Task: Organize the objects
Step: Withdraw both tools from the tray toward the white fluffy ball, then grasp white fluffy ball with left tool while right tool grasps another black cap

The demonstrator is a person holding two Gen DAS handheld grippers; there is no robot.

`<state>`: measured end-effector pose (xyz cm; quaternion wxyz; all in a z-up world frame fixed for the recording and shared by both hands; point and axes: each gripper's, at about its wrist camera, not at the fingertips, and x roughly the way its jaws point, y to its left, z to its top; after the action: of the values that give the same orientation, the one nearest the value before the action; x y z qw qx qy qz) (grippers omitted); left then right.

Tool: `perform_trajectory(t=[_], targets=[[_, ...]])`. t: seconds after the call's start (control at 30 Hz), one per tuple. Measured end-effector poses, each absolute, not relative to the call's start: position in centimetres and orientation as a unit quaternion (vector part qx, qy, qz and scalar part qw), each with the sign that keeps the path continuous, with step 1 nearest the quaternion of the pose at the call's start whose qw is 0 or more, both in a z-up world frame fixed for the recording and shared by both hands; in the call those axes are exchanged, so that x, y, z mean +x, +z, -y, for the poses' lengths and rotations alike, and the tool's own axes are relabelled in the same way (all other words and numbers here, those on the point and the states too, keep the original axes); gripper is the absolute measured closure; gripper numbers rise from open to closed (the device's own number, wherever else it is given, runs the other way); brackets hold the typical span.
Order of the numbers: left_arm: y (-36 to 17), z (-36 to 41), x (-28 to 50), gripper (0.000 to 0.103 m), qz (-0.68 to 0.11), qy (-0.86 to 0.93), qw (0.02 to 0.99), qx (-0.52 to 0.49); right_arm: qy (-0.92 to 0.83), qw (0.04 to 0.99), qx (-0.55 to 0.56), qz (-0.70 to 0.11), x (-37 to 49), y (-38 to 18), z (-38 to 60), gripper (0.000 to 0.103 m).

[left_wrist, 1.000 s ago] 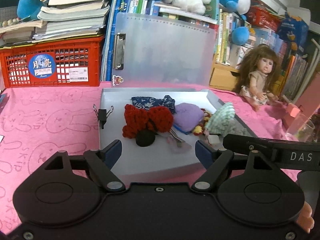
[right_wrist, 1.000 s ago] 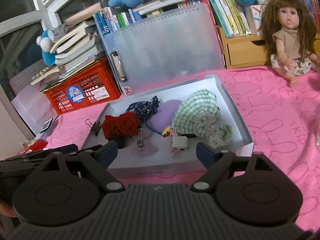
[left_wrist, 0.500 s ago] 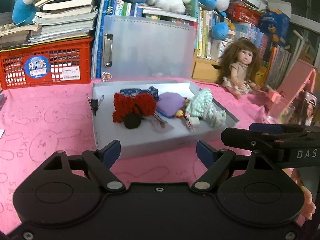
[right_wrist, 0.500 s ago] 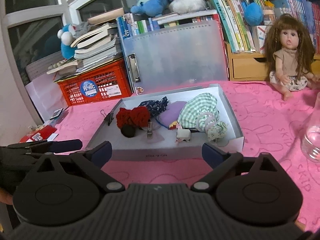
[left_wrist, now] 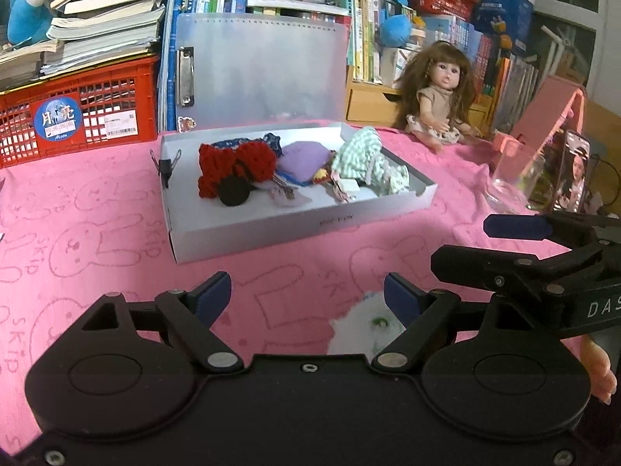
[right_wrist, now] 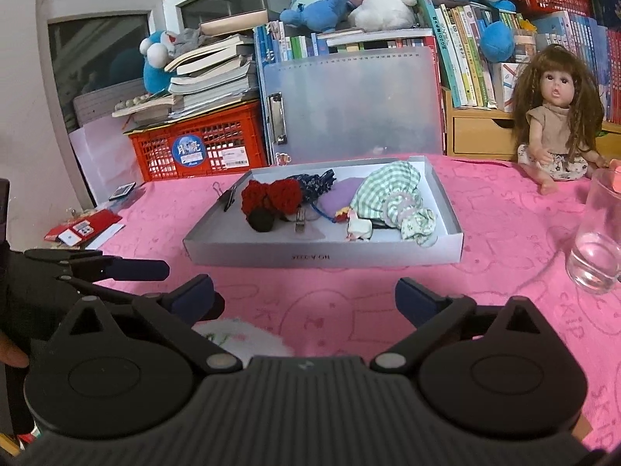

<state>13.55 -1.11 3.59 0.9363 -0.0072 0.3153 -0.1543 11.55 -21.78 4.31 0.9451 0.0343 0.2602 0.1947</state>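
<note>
A shallow white box (left_wrist: 271, 233) (right_wrist: 322, 258) sits on the pink cloth. It holds a red crocheted bow (left_wrist: 233, 163) (right_wrist: 271, 194), a purple pouch (left_wrist: 302, 159), a green checked fabric piece (left_wrist: 361, 155) (right_wrist: 388, 198) and small clips. A black binder clip (left_wrist: 166, 167) hangs on its left wall. My left gripper (left_wrist: 306, 303) hovers well short of the box, its jaws opening with nothing between them. A white fluffy item (left_wrist: 361, 334) (right_wrist: 233, 334) lies on the cloth by its right finger. My right gripper (right_wrist: 304, 299) is beside it, jaws opening wide and empty.
A doll (right_wrist: 555, 124) sits at the back right and a drinking glass (right_wrist: 595, 248) stands on the right. A phone on a pink stand (left_wrist: 574, 171) is beyond it. A red crate (left_wrist: 77, 116) with stacked books and a translucent clipboard (left_wrist: 264, 73) stand behind the box. Cards (right_wrist: 83, 229) lie at the left.
Both grippers have drawn back from the box, which now looks smaller and farther. Their jaws stand wider apart. The white fluffy item has come into view below them.
</note>
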Motion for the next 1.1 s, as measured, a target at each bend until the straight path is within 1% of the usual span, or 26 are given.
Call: perform_trajectory(t=[0.27,0.57,1.1], targets=[[3.1,1.3,12.3,0.017,-0.320,-0.162,0.933,-0.008,0.192,0.946,0.000,-0.261,9.4,3.4,21.6,0.000],[2.8,1.8,11.4,0.014,-0.321,-0.179,0.930,-0.006,0.189,0.947,0.004,-0.261,7.8,2.9,22.3,0.000],[1.7,3.7,11.7,0.011,-0.336,-0.206,0.919,0.008,0.216,0.937,-0.036,-0.271,4.7,0.7,21.8,0.000]])
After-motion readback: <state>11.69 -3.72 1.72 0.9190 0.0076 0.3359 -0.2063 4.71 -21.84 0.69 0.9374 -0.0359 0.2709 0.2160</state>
